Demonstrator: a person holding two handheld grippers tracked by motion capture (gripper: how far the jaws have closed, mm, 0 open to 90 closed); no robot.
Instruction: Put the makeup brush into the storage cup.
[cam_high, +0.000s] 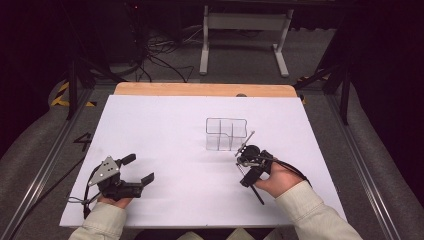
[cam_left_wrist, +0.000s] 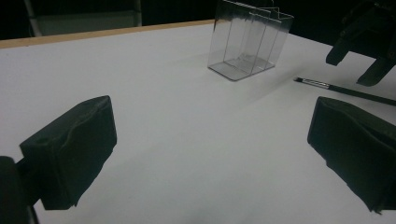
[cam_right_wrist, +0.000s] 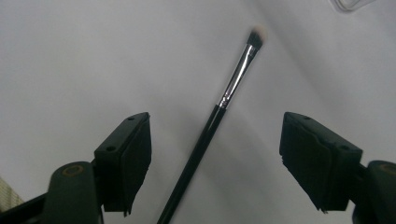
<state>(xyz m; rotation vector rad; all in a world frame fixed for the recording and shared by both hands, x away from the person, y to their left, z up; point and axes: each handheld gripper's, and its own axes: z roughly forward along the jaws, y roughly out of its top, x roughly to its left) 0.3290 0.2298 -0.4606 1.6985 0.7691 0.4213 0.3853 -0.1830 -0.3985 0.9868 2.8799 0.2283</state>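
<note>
One slim makeup brush (cam_right_wrist: 219, 105) lies flat on the white table (cam_high: 165, 130), at five o'clock from the clear divided organizer (cam_high: 226, 133). It is straddled by the wide-open right gripper (cam_right_wrist: 215, 158), best lowered squarely and closed on the black handle below the ferrule. The left gripper (cam_left_wrist: 210, 154) is held open, empty, at eight o'clock. The handle's end is cut off; bristle colour is blurred.

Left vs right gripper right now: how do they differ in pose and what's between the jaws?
The left gripper has nothing between its wide-open jaws, just bare white table; the right gripper straddles a thin black makeup brush with a silver ferrule. The left sits far from the clear plastic compartment organizer; the right is close beside it. Both are open, neither gripping.
</note>
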